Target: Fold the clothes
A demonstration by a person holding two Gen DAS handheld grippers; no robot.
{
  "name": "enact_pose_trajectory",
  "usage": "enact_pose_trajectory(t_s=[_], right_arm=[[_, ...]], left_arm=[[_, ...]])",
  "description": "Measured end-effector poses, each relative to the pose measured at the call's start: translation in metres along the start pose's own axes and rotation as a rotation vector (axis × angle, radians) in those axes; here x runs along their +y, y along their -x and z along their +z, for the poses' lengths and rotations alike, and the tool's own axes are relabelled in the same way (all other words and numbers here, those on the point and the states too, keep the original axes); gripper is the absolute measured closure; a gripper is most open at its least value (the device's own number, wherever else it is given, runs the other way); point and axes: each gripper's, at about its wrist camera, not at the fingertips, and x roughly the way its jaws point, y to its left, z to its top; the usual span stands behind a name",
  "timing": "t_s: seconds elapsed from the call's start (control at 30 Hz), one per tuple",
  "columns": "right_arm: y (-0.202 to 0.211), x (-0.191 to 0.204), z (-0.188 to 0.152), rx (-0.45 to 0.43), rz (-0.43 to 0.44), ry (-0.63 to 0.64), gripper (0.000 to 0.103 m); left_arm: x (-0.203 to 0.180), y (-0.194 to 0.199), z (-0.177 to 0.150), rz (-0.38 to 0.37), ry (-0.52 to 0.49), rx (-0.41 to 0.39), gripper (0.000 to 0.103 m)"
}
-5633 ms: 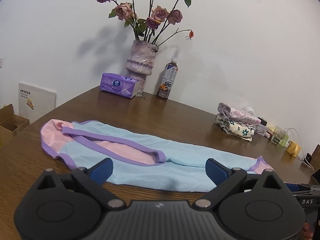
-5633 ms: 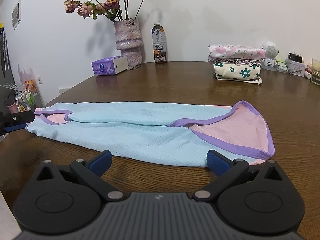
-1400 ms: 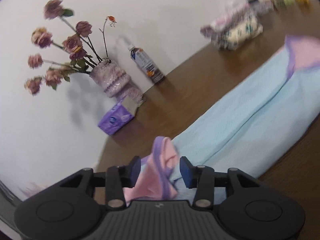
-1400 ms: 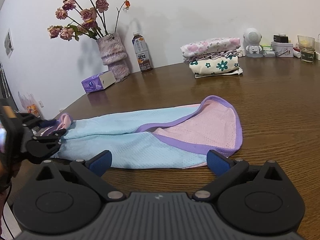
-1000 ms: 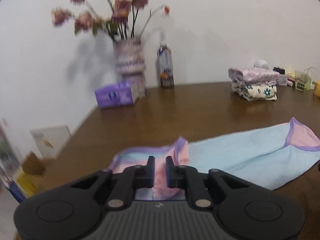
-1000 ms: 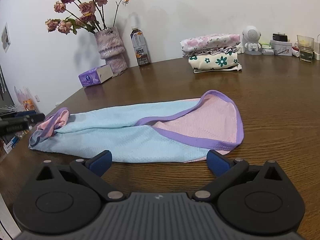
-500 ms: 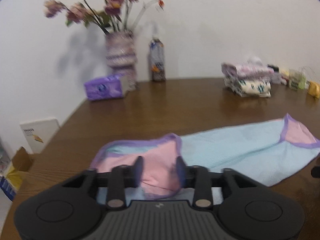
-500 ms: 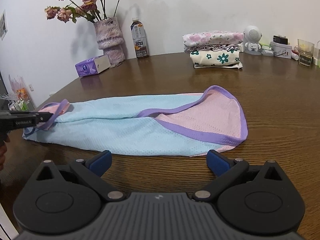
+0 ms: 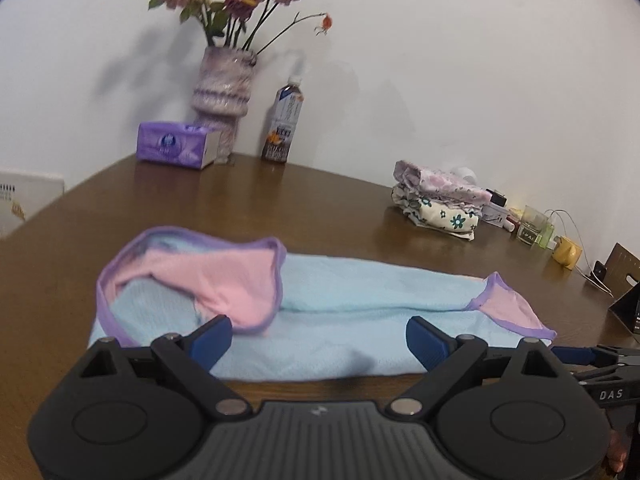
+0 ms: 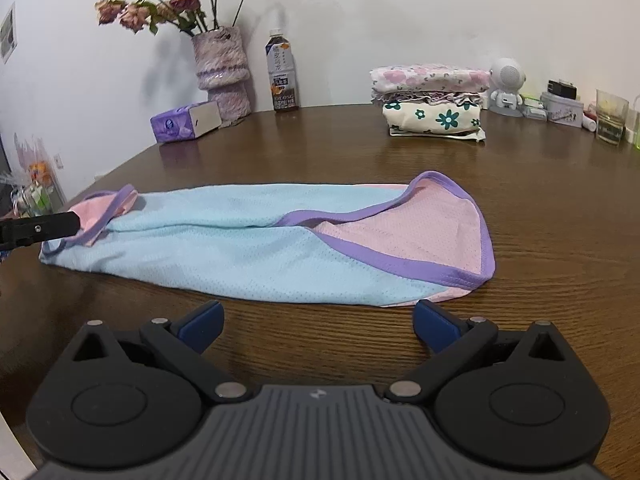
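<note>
Black handheld grippers, blue-tipped.
Left gripper (image 9: 319,336) and right gripper (image 10: 318,321): ribbed dark housing at 6 o'clock, round discs at 7 and 5, silver pins, blue pads (image 10: 434,322), white "DAS" lettering.

A dark brown wooden table (image 10: 560,208) with a visible grain carries everything here. Lying flat across its near part is a long light-blue mesh garment (image 10: 240,240) with pink lining and purple trim, one end turned back to show the pink. Along the far edge, by the white wall, stand a mottled purple vase of dried roses (image 10: 222,68), a purple tissue box (image 10: 186,122) just beside it, and a tea bottle (image 10: 282,76). Farther right sits a stack of folded floral clothes (image 10: 432,98), then a small white robot figure (image 10: 507,86), a tin (image 10: 562,107) and a glass (image 10: 611,121).
</note>
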Motion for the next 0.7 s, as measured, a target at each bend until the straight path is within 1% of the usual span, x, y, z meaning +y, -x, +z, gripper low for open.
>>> enact_pose_trajectory(t_s=[0.1, 0.2, 0.3, 0.43, 0.7], right_arm=[[0.001, 0.002, -0.001, -0.007, -0.009, 0.010, 0.000], [0.003, 0.004, -0.002, -0.016, -0.018, 0.017, 0.000], [0.003, 0.009, -0.001, -0.018, -0.046, 0.047, 0.000], [0.007, 0.013, -0.003, -0.043, -0.057, 0.082, 0.000], [0.009, 0.012, -0.003, -0.054, -0.038, 0.075, 0.001]], left_arm=[[0.001, -0.004, -0.006, 0.005, 0.023, 0.012, 0.009], [0.001, -0.004, -0.008, 0.002, 0.028, 0.002, 0.009], [0.001, -0.004, -0.010, 0.008, 0.036, 0.007, 0.009], [0.002, -0.003, -0.012, 0.004, 0.044, 0.015, 0.009], [0.001, -0.002, -0.014, 0.003, 0.051, 0.012, 0.009]])
